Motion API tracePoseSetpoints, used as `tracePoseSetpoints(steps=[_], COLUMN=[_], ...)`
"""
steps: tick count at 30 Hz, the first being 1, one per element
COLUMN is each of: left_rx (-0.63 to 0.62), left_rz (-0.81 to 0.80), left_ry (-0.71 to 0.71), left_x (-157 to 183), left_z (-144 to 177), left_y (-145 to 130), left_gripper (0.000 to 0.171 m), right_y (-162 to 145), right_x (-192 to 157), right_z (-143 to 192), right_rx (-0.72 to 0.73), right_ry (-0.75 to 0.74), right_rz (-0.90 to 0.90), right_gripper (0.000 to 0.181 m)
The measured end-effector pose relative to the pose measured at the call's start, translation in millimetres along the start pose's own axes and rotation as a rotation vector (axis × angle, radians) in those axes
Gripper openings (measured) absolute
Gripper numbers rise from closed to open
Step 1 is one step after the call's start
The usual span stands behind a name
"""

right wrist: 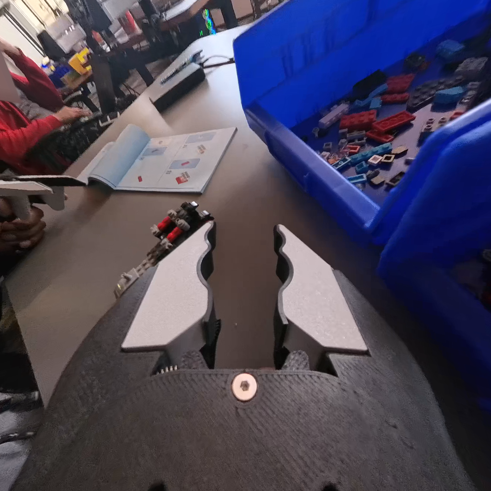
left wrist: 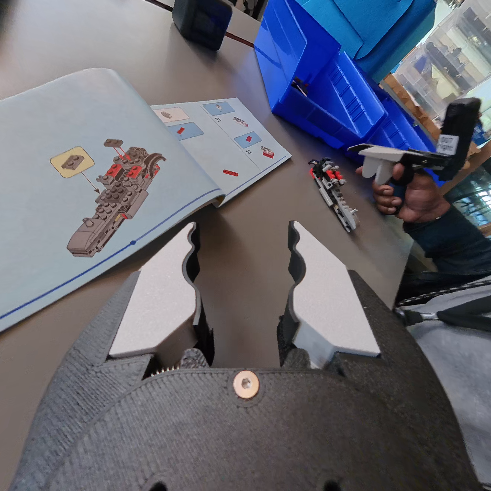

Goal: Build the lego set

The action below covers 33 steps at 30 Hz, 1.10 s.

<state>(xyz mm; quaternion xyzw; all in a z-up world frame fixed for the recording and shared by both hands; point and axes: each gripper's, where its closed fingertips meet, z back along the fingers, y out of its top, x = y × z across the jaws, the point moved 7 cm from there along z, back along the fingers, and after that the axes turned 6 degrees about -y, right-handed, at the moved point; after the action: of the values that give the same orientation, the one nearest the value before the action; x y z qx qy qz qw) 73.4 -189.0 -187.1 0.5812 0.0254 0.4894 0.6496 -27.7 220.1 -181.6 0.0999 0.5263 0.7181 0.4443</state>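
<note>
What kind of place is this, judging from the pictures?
Probably a shared workroom or lab: a long grey table with an instruction booklet, a blue bin of loose bricks, and more tables behind.

- My left wrist camera sits low behind my left jaws, looking across the grey desk [left wrist: 239, 79] toward the open pale-blue instruction booklet [left wrist: 93, 172].
- My right wrist camera looks forward over my right jaws, close to the blue plastic bin of loose bricks [right wrist: 313, 170].
- Both views share the booklet, the bin and the small black-and-red partly built brick model [left wrist: 332, 191].
</note>
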Motion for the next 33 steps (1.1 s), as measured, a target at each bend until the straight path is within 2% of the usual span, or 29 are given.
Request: tracePoseSetpoints(steps=[4,9,15,17,33], left_rx=[0.045,0.118,-0.005,-0.037,-0.053], left_rz=[-0.085,-0.145,-0.188,-0.191,-0.132], left_ry=[0.054,-0.006,0.083,0.11,0.142], left_x=[8,39,51,49,42], left_z=[-13,-62,-106,-109,-112], left_y=[8,19,16,14,15], left_gripper=[0.067,0.067,0.066,0.066,0.063], right_y=[6,9,6,6,4], right_x=[6,11,16,18,20], right_z=[14,29,29,27,42], right_rx=[0.123,0.234,0.207,0.196,0.243], right_ry=[0.028,0.07,0.008,0.007,0.038], right_rz=[-0.071,-0.121,-0.145,-0.157,-0.171], right_gripper=[0.045,0.044,0.043,0.042,0.039])
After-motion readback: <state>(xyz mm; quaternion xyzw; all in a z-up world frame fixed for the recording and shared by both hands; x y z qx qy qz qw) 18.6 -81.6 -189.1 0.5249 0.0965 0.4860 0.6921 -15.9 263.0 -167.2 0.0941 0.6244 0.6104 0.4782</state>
